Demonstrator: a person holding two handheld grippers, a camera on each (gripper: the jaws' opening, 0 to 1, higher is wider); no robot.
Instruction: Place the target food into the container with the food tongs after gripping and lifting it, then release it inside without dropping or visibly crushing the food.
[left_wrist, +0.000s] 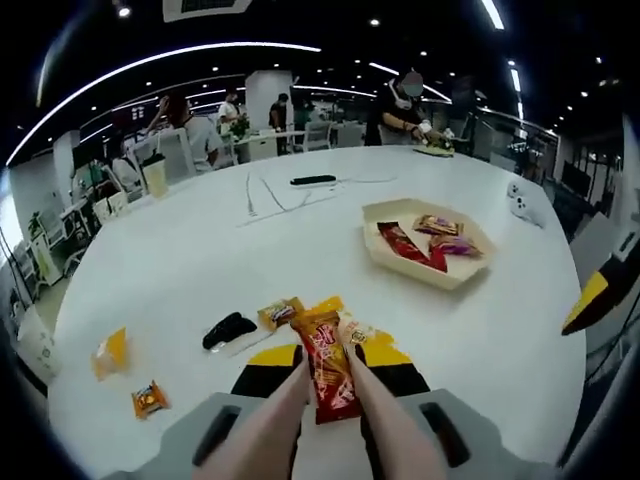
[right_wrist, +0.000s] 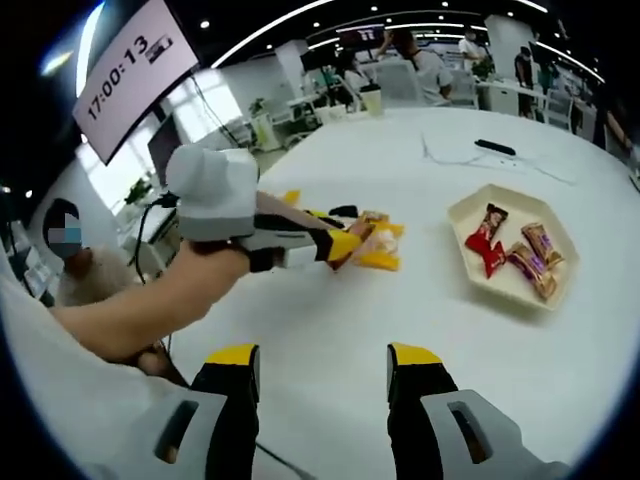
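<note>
My left gripper (left_wrist: 332, 358) is shut on a pair of pale food tongs (left_wrist: 275, 425). The tong arms run forward and close on a red snack packet (left_wrist: 330, 372) over the white table. In the right gripper view, this gripper (right_wrist: 345, 243), held by a person's hand, reaches into a small pile of yellow and orange packets (right_wrist: 378, 242). The cream tray (left_wrist: 395, 262) sits farther back on the right with three wrapped snacks in it, and it is also seen at the right (right_wrist: 462, 215). My right gripper (right_wrist: 322, 362) hovers open with nothing between its jaws, well short of the tray.
Loose on the table are an orange packet (left_wrist: 110, 352), a smaller orange one (left_wrist: 148, 399), a black object (left_wrist: 228, 330) and a small wrapped snack (left_wrist: 280, 312). A black remote (left_wrist: 313, 180) and papers lie farther back. People sit at the far side.
</note>
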